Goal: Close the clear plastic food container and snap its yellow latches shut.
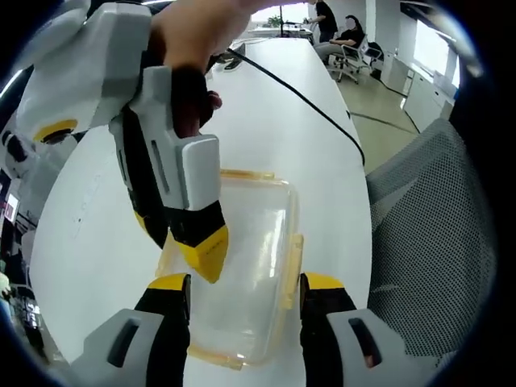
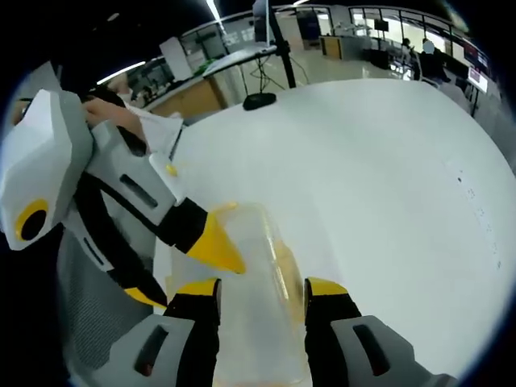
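In the left gripper view your left gripper (image 1: pixel 244 294) rises from the bottom with its yellow-tipped jaws apart, one on each side of the container (image 1: pixel 242 266), which lies on the white table (image 1: pixel 322 177) near the table's right edge. The clear lid sits over the box, and a yellow latch (image 1: pixel 292 270) runs down its right side, just inside your right-hand jaw; another yellow strip lies along the far rim. Your right gripper (image 1: pixel 201 250) comes in from the upper left, held by your hand (image 1: pixel 201 40), its yellow tip down on the left part of the lid; you cannot tell from here whether its jaws are apart or together. A black cable (image 1: pixel 306 101) trails across the table toward the far end, and a grey mesh chair (image 1: pixel 435 234) stands just beside the table on the right. In the right gripper view your right gripper (image 2: pixel 262 294) shows its jaws apart, straddling the container (image 2: pixel 266 250), whose clear body runs away between them. The left gripper (image 2: pixel 214 246) enters from the left, its yellow tip touching the container's left side. Beyond, the table (image 2: pixel 387 161) stretches far, with a black stand base (image 2: pixel 260 101) at its far edge.
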